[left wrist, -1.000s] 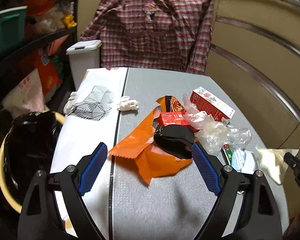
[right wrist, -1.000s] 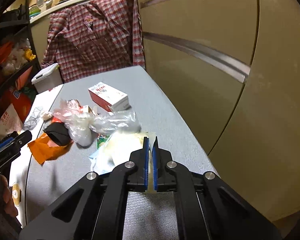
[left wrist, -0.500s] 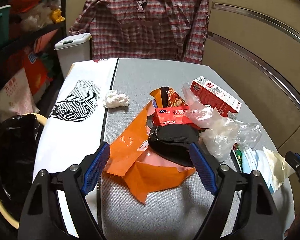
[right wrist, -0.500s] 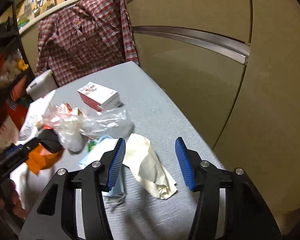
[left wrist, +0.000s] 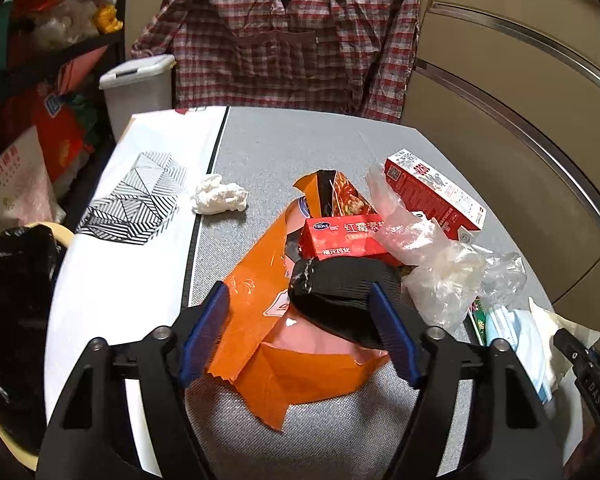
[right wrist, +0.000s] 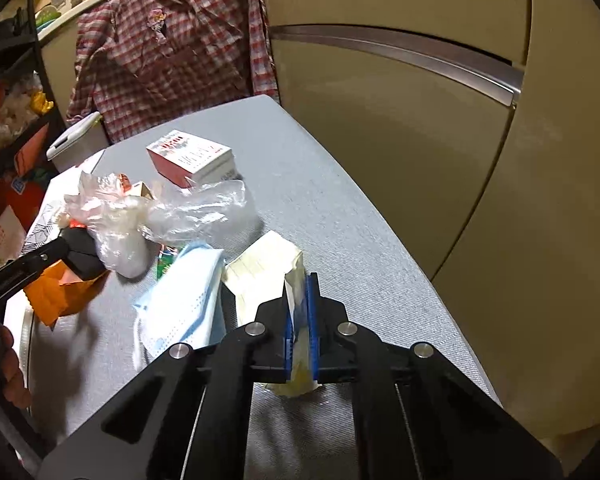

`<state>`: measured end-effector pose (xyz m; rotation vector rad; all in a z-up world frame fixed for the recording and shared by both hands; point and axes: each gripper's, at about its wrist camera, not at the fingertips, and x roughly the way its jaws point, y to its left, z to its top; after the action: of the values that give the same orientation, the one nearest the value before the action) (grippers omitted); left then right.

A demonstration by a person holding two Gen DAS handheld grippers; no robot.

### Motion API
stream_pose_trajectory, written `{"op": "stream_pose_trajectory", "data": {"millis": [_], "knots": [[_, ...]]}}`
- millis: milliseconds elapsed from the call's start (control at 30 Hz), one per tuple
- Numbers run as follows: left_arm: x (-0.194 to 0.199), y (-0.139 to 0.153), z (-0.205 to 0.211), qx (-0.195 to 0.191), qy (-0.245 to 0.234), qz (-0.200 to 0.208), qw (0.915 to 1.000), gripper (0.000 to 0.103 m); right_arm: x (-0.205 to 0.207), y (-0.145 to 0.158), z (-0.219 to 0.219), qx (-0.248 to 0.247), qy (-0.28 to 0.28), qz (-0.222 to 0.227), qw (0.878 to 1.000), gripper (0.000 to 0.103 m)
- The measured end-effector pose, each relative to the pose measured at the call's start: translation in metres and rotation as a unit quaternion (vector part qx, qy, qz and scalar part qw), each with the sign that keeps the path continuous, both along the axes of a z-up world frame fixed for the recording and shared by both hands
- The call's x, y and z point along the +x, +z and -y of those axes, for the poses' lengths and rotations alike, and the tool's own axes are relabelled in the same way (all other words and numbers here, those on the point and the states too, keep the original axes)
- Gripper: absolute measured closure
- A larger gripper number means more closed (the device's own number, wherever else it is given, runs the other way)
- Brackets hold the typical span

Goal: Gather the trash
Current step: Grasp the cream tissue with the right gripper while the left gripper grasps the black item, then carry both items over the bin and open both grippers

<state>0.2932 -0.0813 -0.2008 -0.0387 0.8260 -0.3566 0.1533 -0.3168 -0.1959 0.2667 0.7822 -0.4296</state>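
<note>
Right gripper (right wrist: 299, 320) has its jaws pinched on the cream napkin (right wrist: 268, 268), probably to bin it, while the left gripper (left wrist: 300, 320) sits spread wide around the black wad (left wrist: 340, 296) on the orange wrapper (left wrist: 300, 368), lining up a grab.

- The crumpled tissue (left wrist: 219, 199) lies on the table (left wrist: 308, 148), left of the pile.
- The wrapper (left wrist: 260, 304) lies under the folded cloth (left wrist: 340, 292).
- The small box (left wrist: 344, 238) sits behind the cloth.
- The large box (left wrist: 434, 190) lies right of the small box.
- The plastic bag (left wrist: 444, 276) rests between the cloth and the face mask (right wrist: 184, 300).
- The paper napkin (right wrist: 266, 276) lies right of the mask.
- The bin (left wrist: 16, 300) stands left of the table.
</note>
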Motion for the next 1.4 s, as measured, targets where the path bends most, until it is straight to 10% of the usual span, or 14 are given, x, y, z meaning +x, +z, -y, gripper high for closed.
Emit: {"op": "stream_pose_trajectory", "data": {"millis": [167,233,333,833,1400], "knots": [[0.001,-0.003,0.007,0.002,-0.019,-0.002,0.9998,0.044,0.000,0.000,0.000,0.002,-0.005,0.000,1.000,0.097],[0.001,-0.003,0.012,0.004,-0.030,-0.002,0.9995,0.076,0.000,0.000,0.000,0.000,-0.006,-0.001,1.000,0.097],[0.001,-0.001,0.011,-0.009,-0.038,-0.003,0.9992,0.093,0.000,0.000,0.000,-0.003,-0.005,0.000,1.000,0.097],[-0.041,0.057,-0.046,-0.015,-0.010,0.048,0.9987,0.095,-0.018,0.044,-0.008,-0.001,0.008,0.056,0.998,0.100],[-0.106,0.124,-0.145,0.007,0.099,0.093,0.9907,0.095,-0.018,0.108,-0.113,0.042,0.149,0.121,0.980,0.100]]}}
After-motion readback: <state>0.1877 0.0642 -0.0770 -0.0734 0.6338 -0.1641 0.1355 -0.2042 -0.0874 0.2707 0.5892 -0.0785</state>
